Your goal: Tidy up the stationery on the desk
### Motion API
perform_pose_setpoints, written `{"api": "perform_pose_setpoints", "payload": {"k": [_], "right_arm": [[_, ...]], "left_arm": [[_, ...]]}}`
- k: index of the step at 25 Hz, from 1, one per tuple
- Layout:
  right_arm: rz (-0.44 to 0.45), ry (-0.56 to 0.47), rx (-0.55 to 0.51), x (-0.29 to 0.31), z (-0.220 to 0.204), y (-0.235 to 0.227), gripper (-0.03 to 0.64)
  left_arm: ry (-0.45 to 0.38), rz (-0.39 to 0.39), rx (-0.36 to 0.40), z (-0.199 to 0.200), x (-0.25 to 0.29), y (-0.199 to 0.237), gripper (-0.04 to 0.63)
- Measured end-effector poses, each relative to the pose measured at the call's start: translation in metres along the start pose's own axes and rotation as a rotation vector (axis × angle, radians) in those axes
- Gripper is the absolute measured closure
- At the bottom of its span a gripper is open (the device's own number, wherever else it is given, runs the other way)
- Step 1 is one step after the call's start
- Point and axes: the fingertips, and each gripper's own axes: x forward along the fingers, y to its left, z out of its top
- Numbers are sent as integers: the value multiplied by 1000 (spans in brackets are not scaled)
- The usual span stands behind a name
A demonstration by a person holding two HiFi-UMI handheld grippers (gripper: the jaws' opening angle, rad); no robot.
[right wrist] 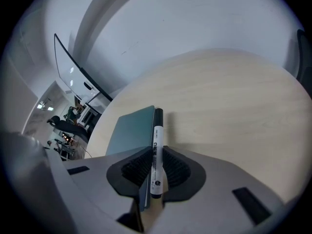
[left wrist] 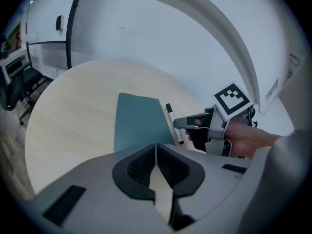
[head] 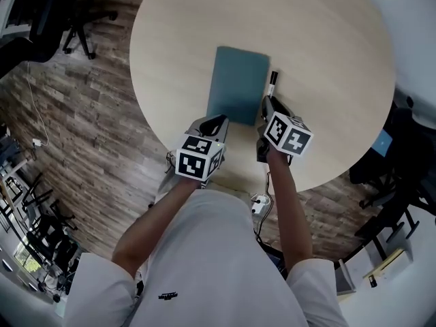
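1. At 7 o'clock on the round pale wooden table [head: 184,39], park the left gripper [head: 219,120], clenched tight on nothing, its tips just short of the notebook's near edge. Use it only as a light stop against any sliding of the book.
2. Near the table's middle, take the flat teal rectangular notebook [head: 237,84] as the reference line. Leave it square and undisturbed.
3. At 3 o'clock of the notebook, watch the white marker with a black cap [right wrist: 157,130]. Grasped across its barrel by the right gripper [right wrist: 155,153], with the cap pointing to 12 o'clock, just beside the book's right edge. Contact with the tabletop: not discernible.
4. Judging by that pose, probably laying the marker alongside the book. Hold the barrel parallel to that edge and lower gently until fully supported.
5. Loosen the squeeze only then, slowly, to guard against a likely roll toward 3 o'clock.
6. Draw the right gripper back toward 6 o'clock, straight along the barrel, to avoid flicking the marker askew.
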Motion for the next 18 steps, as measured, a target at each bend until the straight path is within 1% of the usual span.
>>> {"api": "perform_pose_setpoints", "payload": {"k": [3,7,9,11,12,18], "right_arm": [[8,31,0,10,3,-1,528],[28,49,39,14,7,-3,528],[55,52,55,14,8,0,528],[84,52,67,15,9,4,517],[89,52,69,15,9,5,502],[49,15,53,4,14,6,472]], "left_arm": [[-1,2,-11,5,6,1,565],[1,5,-9,8,9,3,565],[2,6,-9,9,9,5,565],[0,7,-10,10,8,7,565],[-2,8,-10,11,7,9,565],[-18,1,-9,13,-1,9,565]]}}
